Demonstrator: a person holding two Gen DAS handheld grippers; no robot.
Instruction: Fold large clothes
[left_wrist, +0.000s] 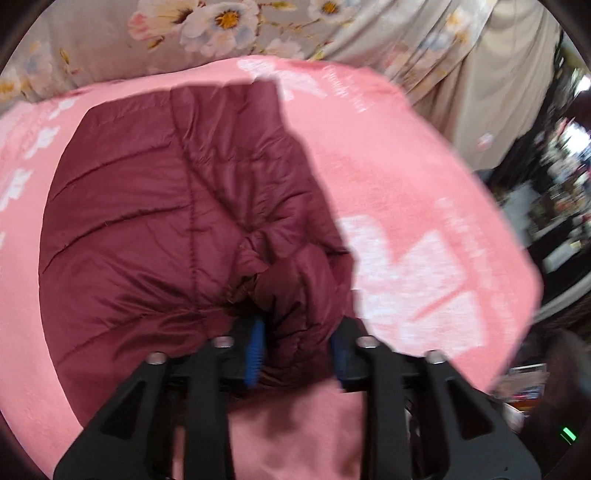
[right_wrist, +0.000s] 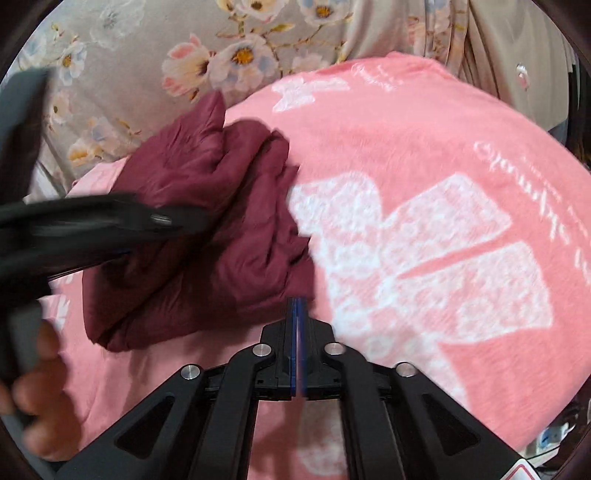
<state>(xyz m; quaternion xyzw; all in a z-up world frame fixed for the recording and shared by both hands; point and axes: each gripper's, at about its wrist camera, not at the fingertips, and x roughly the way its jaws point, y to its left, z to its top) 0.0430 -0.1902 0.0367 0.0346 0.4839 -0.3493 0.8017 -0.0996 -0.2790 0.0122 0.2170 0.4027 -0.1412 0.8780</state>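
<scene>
A maroon quilted puffer jacket (left_wrist: 155, 206) lies bunched on a pink blanket (left_wrist: 424, 192) with white prints. In the left wrist view my left gripper (left_wrist: 297, 345) has its blue pads apart, with a thick fold of the jacket bulging between them. In the right wrist view the jacket (right_wrist: 207, 236) lies left of centre. My right gripper (right_wrist: 297, 314) is shut, its blue pads pressed together at the jacket's near right edge, with no cloth seen between them. The left gripper (right_wrist: 110, 225) reaches in from the left over the jacket.
A grey floral sheet (right_wrist: 147, 62) covers the bed behind the pink blanket (right_wrist: 424, 147). The person's hand (right_wrist: 40, 391) holds the left tool at the lower left. Dark cluttered shelves (left_wrist: 554, 192) stand beyond the bed's right edge.
</scene>
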